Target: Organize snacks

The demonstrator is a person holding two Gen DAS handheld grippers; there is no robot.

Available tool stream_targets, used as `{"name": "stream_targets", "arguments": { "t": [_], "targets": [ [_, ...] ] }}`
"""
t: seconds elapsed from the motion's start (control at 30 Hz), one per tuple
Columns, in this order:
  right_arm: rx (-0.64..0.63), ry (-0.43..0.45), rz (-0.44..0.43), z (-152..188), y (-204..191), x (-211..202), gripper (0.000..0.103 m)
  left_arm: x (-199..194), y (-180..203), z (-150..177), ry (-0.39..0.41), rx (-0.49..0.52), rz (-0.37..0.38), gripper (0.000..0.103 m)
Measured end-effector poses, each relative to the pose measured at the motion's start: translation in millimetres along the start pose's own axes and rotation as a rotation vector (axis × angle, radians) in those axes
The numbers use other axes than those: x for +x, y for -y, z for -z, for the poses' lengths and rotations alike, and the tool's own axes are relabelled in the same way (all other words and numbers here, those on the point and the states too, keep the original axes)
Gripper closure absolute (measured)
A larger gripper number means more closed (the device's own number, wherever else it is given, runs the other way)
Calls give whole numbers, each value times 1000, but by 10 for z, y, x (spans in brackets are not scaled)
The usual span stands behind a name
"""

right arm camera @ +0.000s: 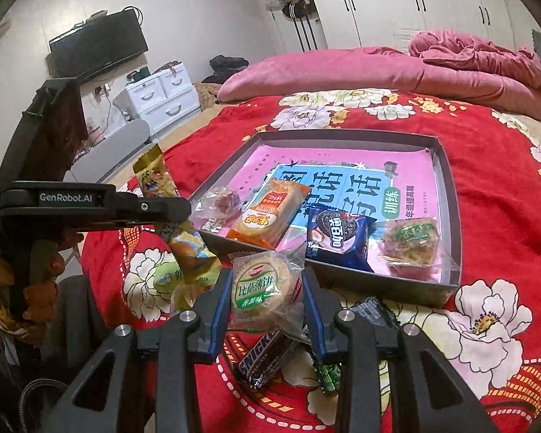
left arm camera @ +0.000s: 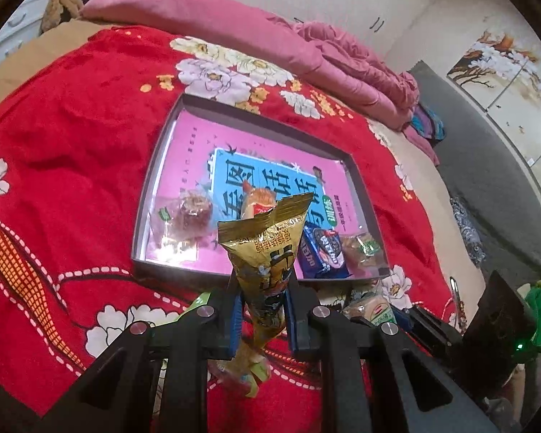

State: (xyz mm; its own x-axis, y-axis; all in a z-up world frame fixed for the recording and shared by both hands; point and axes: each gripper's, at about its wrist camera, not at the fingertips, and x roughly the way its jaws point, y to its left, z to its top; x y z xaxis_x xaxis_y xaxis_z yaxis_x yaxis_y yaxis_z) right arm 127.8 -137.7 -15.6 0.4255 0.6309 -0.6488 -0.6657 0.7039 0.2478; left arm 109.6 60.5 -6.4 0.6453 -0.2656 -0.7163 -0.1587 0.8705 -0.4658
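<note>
Your left gripper (left arm camera: 263, 299) is clamped tight on the gold packet (left arm camera: 267, 252), lifted off the red blanket (left arm camera: 72, 144) just short of the box (left arm camera: 144, 216). Your right gripper (right arm camera: 267, 296) pinches the green-label biscuit (right arm camera: 267, 288), near the box's front wall, above a Snickers (right arm camera: 267, 357).

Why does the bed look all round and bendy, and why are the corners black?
In both wrist views a fisheye lens bulges the red blanket and bends the box; its round edge leaves dark corners. In the left wrist view the gold packet looks huge because it is close, and its lower end is blurred.
</note>
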Motion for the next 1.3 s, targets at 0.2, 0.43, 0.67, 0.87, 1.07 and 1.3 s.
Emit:
{"name": "stream_targets", "arguments": {
  "t": [0.2,0.43,0.67,0.87,1.07,1.3],
  "targets": [
    [11,23,11,-18,20,-53,66,-99,-3,-47,31,-6,-3,84],
    [20,44,26,-47,45,-103,66,-204,-32,-105,65,-19,-14,84],
    [32,62,50,-70,90,-142,66,-278,-40,-178,100,-28,-26,84],
    [43,89,83,-89,147,-203,66,-296,-12,-236,120,-18,-41,84],
    [70,127,111,-115,222,-287,66,-250,-12,-276,127,-8,-62,84],
    [98,162,140,-139,305,-358,66,-150,-44,-306,122,-9,-85,84]
  ]
}}
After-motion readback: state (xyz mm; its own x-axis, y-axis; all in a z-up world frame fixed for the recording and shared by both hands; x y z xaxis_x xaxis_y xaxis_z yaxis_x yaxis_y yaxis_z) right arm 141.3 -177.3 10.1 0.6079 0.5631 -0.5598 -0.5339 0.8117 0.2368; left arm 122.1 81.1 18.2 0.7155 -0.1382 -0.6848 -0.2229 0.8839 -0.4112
